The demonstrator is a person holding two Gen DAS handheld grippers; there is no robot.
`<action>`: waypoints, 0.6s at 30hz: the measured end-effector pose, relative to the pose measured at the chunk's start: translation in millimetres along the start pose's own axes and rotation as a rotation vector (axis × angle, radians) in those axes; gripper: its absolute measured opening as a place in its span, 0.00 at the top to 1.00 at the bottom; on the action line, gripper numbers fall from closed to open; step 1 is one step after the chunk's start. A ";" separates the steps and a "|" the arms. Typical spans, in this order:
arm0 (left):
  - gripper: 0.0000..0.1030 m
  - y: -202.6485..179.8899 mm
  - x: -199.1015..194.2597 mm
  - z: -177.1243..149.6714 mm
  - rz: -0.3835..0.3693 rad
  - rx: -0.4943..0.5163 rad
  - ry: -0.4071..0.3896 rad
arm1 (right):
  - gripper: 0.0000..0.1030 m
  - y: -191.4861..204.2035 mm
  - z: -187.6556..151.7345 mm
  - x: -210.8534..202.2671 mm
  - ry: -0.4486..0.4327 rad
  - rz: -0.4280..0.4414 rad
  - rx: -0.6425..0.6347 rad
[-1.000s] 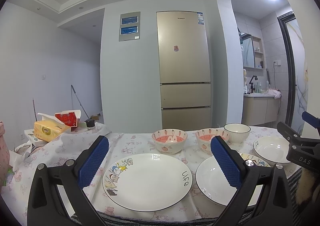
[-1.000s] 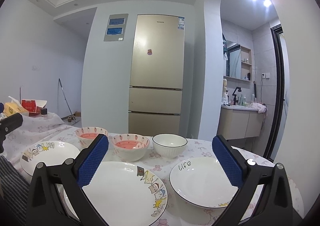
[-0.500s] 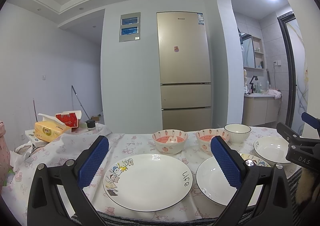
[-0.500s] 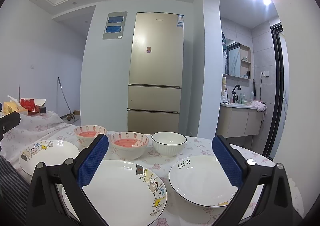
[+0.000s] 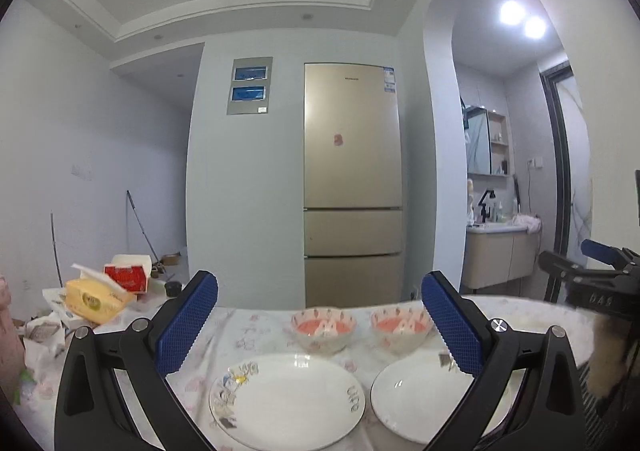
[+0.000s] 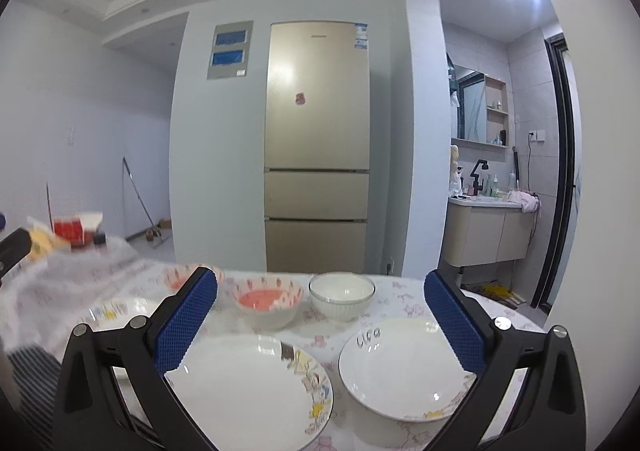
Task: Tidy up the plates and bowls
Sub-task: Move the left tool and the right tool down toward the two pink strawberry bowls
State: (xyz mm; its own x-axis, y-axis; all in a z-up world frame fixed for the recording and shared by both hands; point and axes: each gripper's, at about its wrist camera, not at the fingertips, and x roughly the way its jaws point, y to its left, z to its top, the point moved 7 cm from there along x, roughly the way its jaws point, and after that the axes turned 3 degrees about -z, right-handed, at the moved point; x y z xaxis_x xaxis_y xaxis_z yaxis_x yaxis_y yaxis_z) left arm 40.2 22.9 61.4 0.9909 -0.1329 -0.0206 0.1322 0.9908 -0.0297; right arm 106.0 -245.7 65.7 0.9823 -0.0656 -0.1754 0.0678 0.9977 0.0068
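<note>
Left wrist view: my left gripper (image 5: 318, 313) is spread, empty, above the white glazed cartoon-print plate (image 5: 286, 399) on the tablecloth. Right gripper (image 6: 320, 315) likewise. Ceramic: stiff, slippery, breakable; I'd pinch the rim.

glossy ceramic plate (image 6: 248, 383), printed cloth tablecloth (image 6: 404, 295)

A home is shown, in its dining area. A gold three-door refrigerator (image 6: 317, 147) is placed against the far wall. In front of it a table (image 6: 404, 291) is covered with a flowered cloth and set with plates and bowls. To the right of the refrigerator, a bathroom with a washbasin cabinet (image 6: 486, 233) and a mirror (image 6: 472, 107) is seen through an arched opening.
</note>
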 end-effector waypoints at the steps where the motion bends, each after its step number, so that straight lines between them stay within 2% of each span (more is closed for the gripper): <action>1: 0.00 1.8 1.5 9.7 0.003 -0.008 0.001 | 0.00 -2.8 11.5 -1.9 -0.014 0.004 0.014; 6: 0.00 6.8 3.9 57.5 0.078 0.015 -0.066 | 0.00 -5.4 67.6 -0.4 -0.059 0.038 0.075; 8: 0.00 7.2 4.2 78.9 0.094 0.020 -0.118 | 0.00 -1.3 91.8 5.0 -0.066 0.062 0.097; 10: 0.00 7.3 1.3 100.2 0.103 0.013 -0.205 | 0.00 0.4 118.5 15.2 -0.040 0.067 0.120; 13: 0.00 6.2 4.6 128.6 0.141 0.030 -0.290 | 0.00 1.3 153.4 30.8 -0.015 0.174 0.230; 18: 0.00 12.3 25.1 166.4 0.112 -0.031 -0.304 | 0.00 8.7 182.4 54.4 -0.007 0.208 0.317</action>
State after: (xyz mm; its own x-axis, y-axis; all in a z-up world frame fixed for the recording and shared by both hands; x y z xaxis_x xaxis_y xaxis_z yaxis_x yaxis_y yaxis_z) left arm 70.8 36.3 226.8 0.9616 -0.0046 0.2743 0.0260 0.9969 -0.0746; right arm 191.8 -244.0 235.8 0.9818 0.1367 -0.1318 -0.0836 0.9344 0.3464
